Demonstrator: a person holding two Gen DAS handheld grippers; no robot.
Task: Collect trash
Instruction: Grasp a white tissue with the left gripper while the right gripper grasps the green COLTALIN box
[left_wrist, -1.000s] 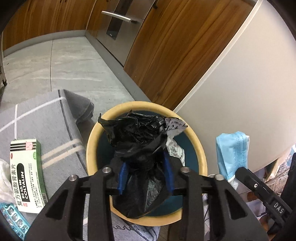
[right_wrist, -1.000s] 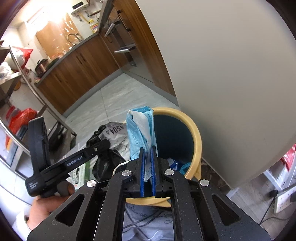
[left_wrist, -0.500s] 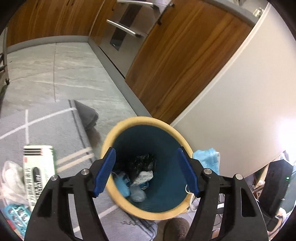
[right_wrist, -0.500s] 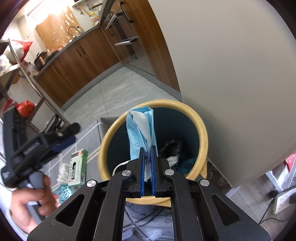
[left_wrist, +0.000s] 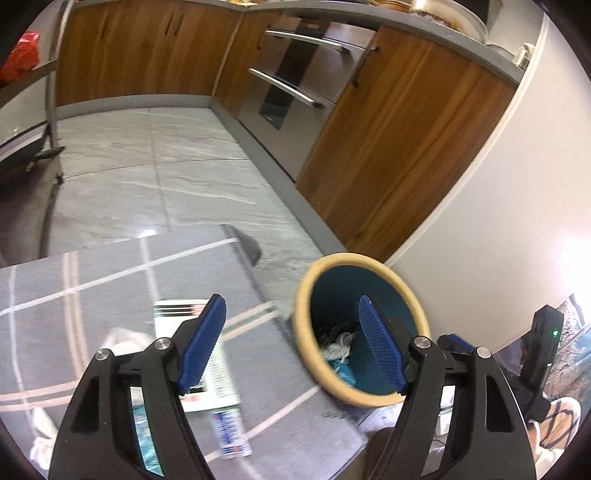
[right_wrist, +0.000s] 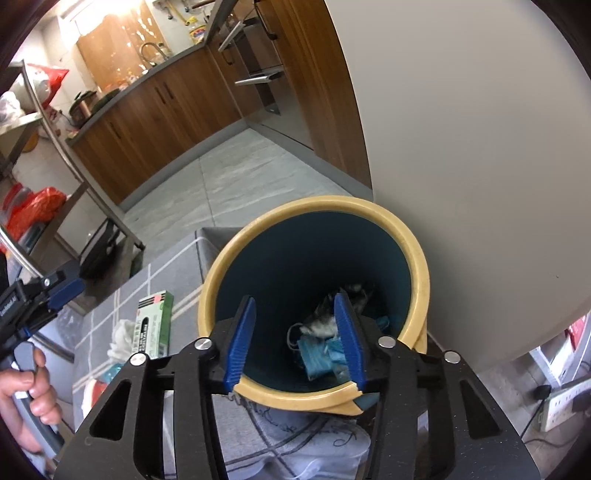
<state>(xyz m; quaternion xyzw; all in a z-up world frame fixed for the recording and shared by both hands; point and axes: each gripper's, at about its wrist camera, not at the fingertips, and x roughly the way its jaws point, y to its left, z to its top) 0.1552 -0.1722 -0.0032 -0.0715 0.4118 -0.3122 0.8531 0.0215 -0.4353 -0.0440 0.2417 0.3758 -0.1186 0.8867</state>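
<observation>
A teal bin with a cream rim (right_wrist: 417, 258) stands on the grey rug by the white wall; it also shows in the left wrist view (left_wrist: 306, 284). Inside lie a blue face mask (right_wrist: 314, 354) and a black bag with white scraps (right_wrist: 351, 291). My right gripper (right_wrist: 295, 339) is open and empty, right over the bin mouth. My left gripper (left_wrist: 291, 343) is open and empty, above the rug to the left of the bin. A green and white medicine box (right_wrist: 155, 325) lies on the rug, and it shows in the left wrist view (left_wrist: 218, 373).
White crumpled tissue (right_wrist: 120, 338) and a teal blister pack (left_wrist: 146, 435) lie on the rug by the box, with a small tube (left_wrist: 231, 434) near them. Wooden cabinets (left_wrist: 399, 147) and an oven line the far side. A metal rack (right_wrist: 74, 166) stands at left. A power strip (right_wrist: 561, 402) lies at right.
My left gripper dropped the black bag into the bin, then swung left over the rug. My right gripper opened and the blue mask fell into the bin.
</observation>
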